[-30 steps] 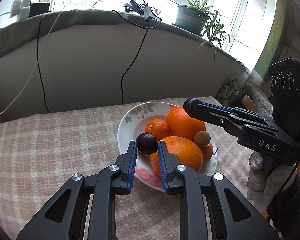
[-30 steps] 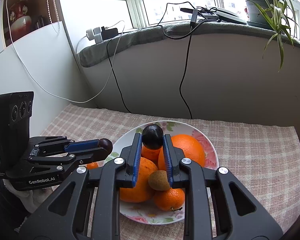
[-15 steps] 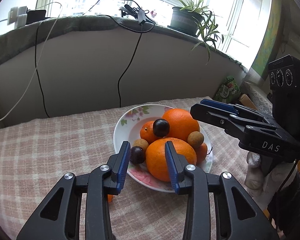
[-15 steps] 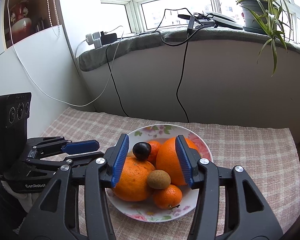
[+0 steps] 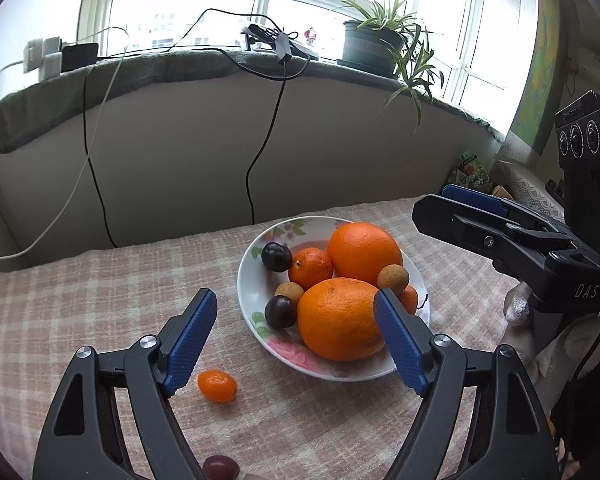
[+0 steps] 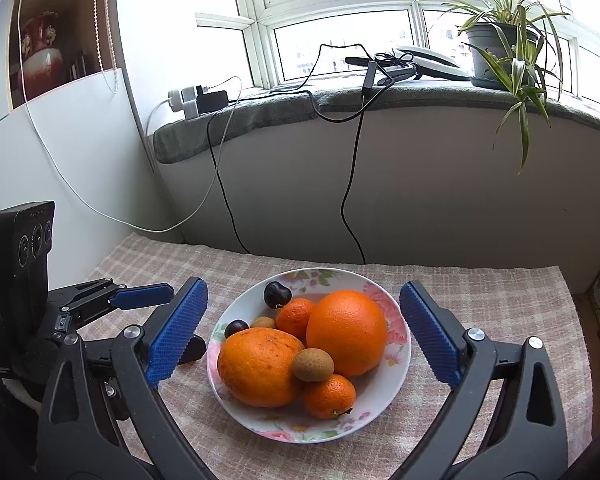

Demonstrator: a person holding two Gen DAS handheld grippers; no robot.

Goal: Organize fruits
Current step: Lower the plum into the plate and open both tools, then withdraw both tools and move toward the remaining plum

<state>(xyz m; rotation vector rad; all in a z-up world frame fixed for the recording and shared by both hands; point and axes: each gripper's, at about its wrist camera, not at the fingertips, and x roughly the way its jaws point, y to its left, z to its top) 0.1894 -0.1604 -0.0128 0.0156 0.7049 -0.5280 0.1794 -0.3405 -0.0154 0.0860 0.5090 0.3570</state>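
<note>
Left wrist view: the left gripper (image 5: 296, 336) has its jaws spread really wide now with nothing in them. A second ago they were pinched on a dark plum, half a second ago only partly open. That plum (image 5: 280, 311) now sits at the near-left edge of the floral plate (image 5: 249, 280), touching the near big orange (image 5: 338, 319). A second plum (image 5: 276, 257) has rolled from the top of the pile to the far-left rim. A small oval kumquat (image 5: 217, 386) lies on the checked tablecloth (image 5: 100, 300) just beside the left blue pad, long axis running left-right, tilted a bit down to the right. Another dark fruit (image 5: 220, 467) peeks in at the bottom edge, mostly cut off.

Right wrist view: the right gripper (image 6: 302, 334) is also wide open and empty; a second ago it was clamped on the other plum, which now rests at the plate's (image 6: 405, 356) far rim (image 6: 277, 294). Two oranges, two mandarins and two brown longans fill the rest of the plate. The brown longan (image 6: 313, 364) lies with its long axis roughly left-right.
</note>
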